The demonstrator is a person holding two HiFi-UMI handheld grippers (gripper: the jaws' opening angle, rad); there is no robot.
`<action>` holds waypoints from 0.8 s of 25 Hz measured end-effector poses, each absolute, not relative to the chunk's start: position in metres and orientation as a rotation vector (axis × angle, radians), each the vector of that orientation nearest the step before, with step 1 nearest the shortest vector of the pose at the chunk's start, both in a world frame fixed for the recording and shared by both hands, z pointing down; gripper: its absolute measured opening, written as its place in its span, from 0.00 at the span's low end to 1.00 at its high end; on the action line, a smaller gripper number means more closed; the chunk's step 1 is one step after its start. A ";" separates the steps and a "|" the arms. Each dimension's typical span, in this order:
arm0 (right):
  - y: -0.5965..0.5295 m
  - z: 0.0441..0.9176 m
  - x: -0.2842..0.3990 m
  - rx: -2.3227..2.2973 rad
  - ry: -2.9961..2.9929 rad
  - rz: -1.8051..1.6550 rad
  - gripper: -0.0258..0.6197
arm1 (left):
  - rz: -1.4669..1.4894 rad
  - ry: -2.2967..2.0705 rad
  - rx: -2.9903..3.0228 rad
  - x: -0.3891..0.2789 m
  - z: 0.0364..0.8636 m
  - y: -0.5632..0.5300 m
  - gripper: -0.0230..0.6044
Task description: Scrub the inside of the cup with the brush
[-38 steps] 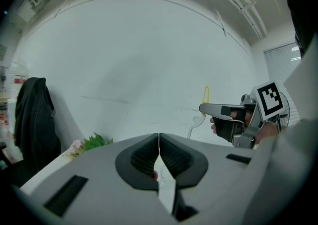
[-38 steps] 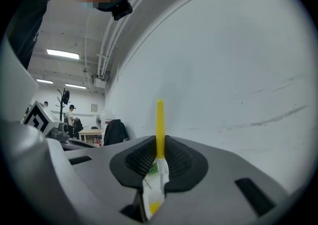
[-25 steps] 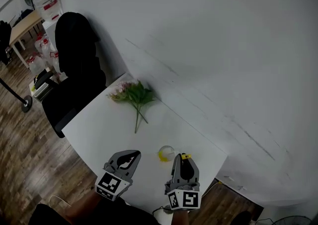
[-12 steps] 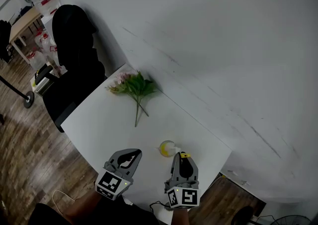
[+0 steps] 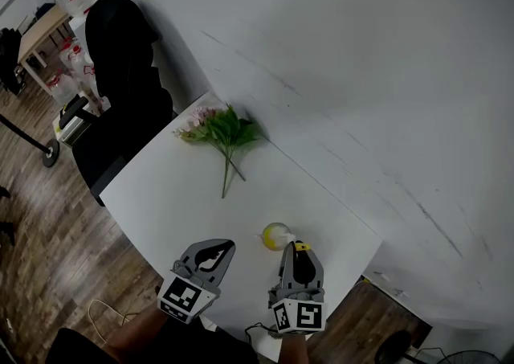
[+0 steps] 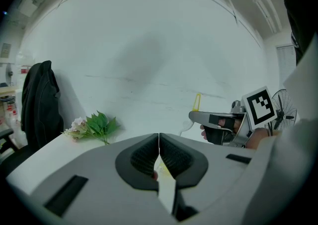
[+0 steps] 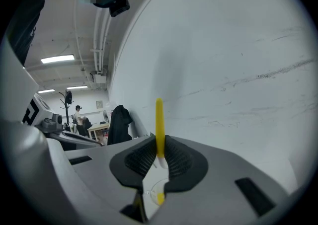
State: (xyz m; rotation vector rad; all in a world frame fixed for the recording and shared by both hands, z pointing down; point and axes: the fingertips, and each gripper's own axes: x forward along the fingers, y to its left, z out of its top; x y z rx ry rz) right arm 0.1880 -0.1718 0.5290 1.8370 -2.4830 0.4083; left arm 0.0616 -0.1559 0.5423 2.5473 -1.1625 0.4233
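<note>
A small clear cup point(image 5: 275, 235) with something yellow inside stands on the white table point(image 5: 173, 194), close to its near edge. My right gripper point(image 5: 298, 255) sits just behind the cup, shut on the thin yellow handle of the brush point(image 5: 299, 247). In the right gripper view the brush handle point(image 7: 159, 119) sticks up between the pads of the right gripper point(image 7: 159, 150); the cup point(image 7: 158, 195) shows below through the gap. My left gripper point(image 5: 220, 250) hovers to the cup's left, and in its own view the left gripper point(image 6: 159, 150) is shut with nothing held.
A bunch of artificial flowers point(image 5: 225, 136) lies at the table's far side near the white wall. A dark chair with a black coat point(image 5: 120, 89) stands at the table's left. Wooden floor point(image 5: 40, 226) surrounds the table. A cable point(image 5: 100, 310) lies on it.
Only the head camera has shifted slightly; grippers, cup and flowers keep their places relative to one another.
</note>
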 end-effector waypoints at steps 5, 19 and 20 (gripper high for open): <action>-0.170 0.523 0.180 1.818 -2.472 0.392 0.14 | 0.417 -1.160 2.558 0.060 0.537 -0.152 0.08; -0.153 0.486 0.165 1.872 -2.510 0.335 0.14 | 0.384 -1.119 2.599 0.055 0.524 -0.147 0.08; -0.149 0.485 0.165 1.880 -2.507 0.335 0.14 | 0.383 -1.110 2.603 0.055 0.524 -0.147 0.08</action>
